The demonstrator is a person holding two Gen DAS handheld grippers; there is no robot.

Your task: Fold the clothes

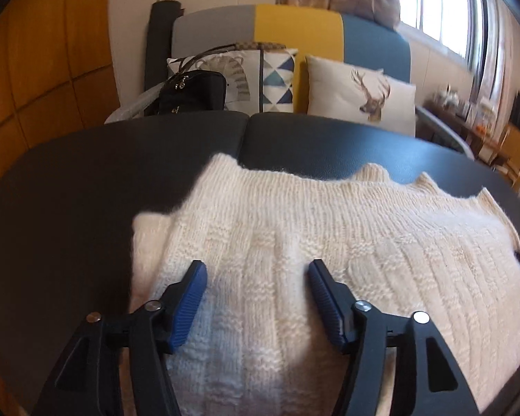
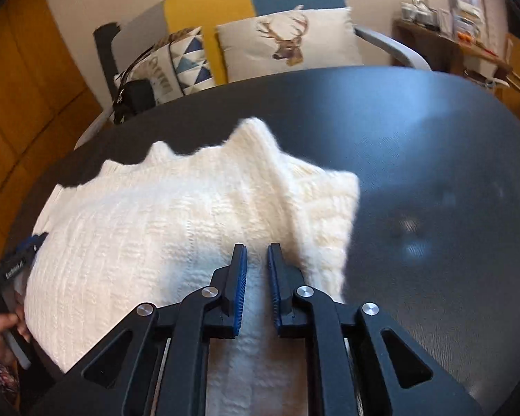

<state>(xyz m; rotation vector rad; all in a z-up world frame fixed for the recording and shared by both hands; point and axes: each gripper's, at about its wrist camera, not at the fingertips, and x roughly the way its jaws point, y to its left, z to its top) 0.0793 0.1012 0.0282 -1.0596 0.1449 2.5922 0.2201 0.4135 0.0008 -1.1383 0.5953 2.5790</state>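
Sweater point(image 1: 294, 242) — a cream, chunky-knit one — lay spread flat on the dark table point(image 1: 86, 190), taking up most of the near half of it. Its far edge ran in small scalloped bumps, and on the right side a fold of knit stood up as a ridge point(image 2: 280, 180) over a flatter layer beneath.

The left hand-held gripper point(image 1: 258, 270) hung over the sweater with its blue-padded jaws standing well apart; only the knit surface showed between them and nothing was clamped. The right hand-held gripper point(image 2: 257, 253) sat over the right part of the garment with its jaws drawn close together, a narrow slit left between the pads. Whether a thin pinch of wool was caught in that slit could not be told — the fabric there was washed out and slightly blurred.

At the left edge of the right wrist view a hand point(image 2: 0, 329) gripped the other tool's handle beside the sweater's border.

Behind the table stood a sofa point(image 1: 294, 27) in grey, yellow and blue panels, carrying a deer-print cushion point(image 1: 360, 93), a cushion with triangles point(image 1: 277, 83) and a black bag point(image 1: 194, 93).
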